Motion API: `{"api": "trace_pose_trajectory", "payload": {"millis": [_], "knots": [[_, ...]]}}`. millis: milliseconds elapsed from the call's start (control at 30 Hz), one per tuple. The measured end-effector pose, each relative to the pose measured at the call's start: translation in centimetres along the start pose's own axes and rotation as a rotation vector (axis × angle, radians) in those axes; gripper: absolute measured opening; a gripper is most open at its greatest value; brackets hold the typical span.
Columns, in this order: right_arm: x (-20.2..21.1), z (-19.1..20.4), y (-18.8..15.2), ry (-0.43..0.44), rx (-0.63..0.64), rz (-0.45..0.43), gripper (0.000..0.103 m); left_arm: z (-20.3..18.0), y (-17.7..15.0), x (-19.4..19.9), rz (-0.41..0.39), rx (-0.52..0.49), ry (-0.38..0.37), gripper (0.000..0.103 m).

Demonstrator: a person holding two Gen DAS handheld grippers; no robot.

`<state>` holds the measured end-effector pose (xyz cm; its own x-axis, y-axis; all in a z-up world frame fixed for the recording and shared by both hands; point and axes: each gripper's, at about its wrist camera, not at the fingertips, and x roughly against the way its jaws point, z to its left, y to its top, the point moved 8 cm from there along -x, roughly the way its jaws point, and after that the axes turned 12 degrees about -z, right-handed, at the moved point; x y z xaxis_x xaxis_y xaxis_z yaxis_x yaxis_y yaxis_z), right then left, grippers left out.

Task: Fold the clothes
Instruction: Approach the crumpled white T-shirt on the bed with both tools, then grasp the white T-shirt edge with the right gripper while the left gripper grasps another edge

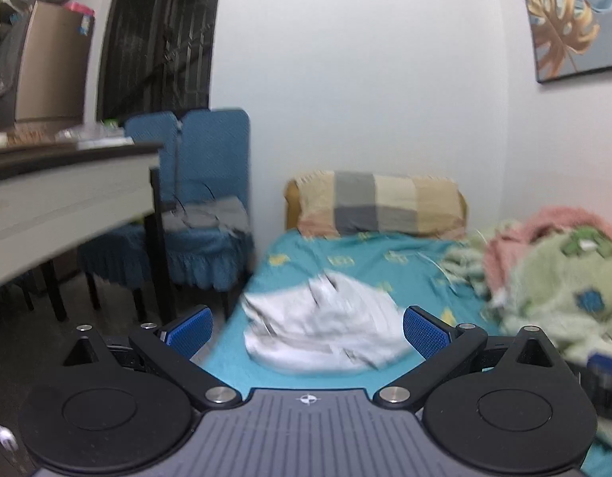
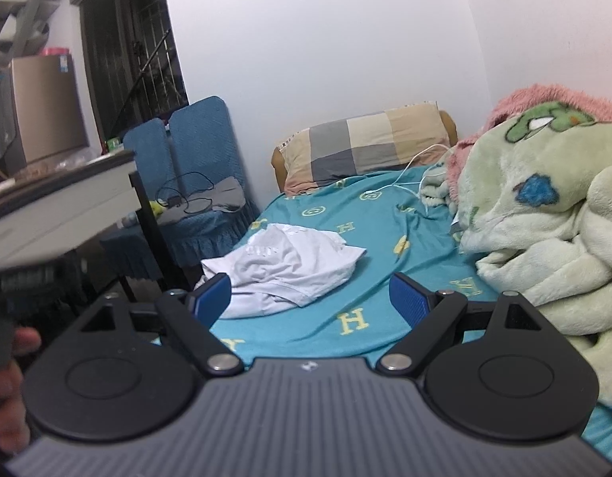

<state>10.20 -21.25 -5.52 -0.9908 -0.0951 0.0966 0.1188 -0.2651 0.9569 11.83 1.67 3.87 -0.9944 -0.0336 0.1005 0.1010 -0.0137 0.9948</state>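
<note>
Shirt: a white shirt (image 2: 284, 268) lies crumpled on the teal bed sheet (image 2: 385, 238), near the bed's left edge, not yet folded.
Left gripper (image 1: 307, 330): jaws apart, empty, hovering just short of the shirt.
Right gripper (image 2: 309, 298): jaws apart, empty, off to the shirt's right.
Step in hand: likely reaching in to spread the shirt flat. Take two outer edges, such as hem or shoulders, not the bunched middle, and pull them apart evenly.
Risk: the green blanket (image 2: 544, 218) lies close by; keep the shirt clear of it.
Left view only: a leaf picture (image 1: 568, 20) on the wall; the shirt is blurred.
Right view only: a sharp shirt, a white cable (image 2: 409, 175) by the pillow (image 2: 365, 143), a hand (image 2: 7, 389) at the left edge.
</note>
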Motion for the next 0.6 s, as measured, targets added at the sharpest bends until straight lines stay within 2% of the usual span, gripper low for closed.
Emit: {"api": "trace_pose_trajectory", "payload": {"millis": [100,167,200,300,333,367,467,600], "knots": [[-2.8,1.7,0.0,0.024,0.002,0.030,0.088,0.8,1.1,-2.7,-0.005,-0.013,0.018,0.103],[-5.1,2.9,-0.2,0.046,0.006,0.061,0.088,1.9,0.6,-4.3,0.005,-0.003,0.030,0.103],[-6.8,3.6,-0.8,0.061,0.007,0.093,0.087,2.7,-0.1,-4.9,0.017,0.017,0.034,0.103],[-12.3,4.9,-3.5,0.069,0.014,0.183,0.074,5.3,-3.0,-6.6,0.081,0.085,0.030,0.103],[-14.2,5.0,-4.7,0.068,0.015,0.209,0.074,6.1,-3.9,-7.1,0.106,0.103,0.030,0.103],[-16.1,4.9,-6.2,0.061,0.018,0.235,0.073,6.9,-4.7,-7.6,0.126,0.123,0.032,0.103],[-21.5,4.2,-10.4,0.002,0.045,0.308,0.061,8.8,-6.1,-8.9,0.148,0.181,0.048,0.103],[-26.8,2.6,-14.6,-0.081,0.066,0.352,0.048,9.9,-7.6,-11.0,0.164,0.235,0.049,0.103]]}}
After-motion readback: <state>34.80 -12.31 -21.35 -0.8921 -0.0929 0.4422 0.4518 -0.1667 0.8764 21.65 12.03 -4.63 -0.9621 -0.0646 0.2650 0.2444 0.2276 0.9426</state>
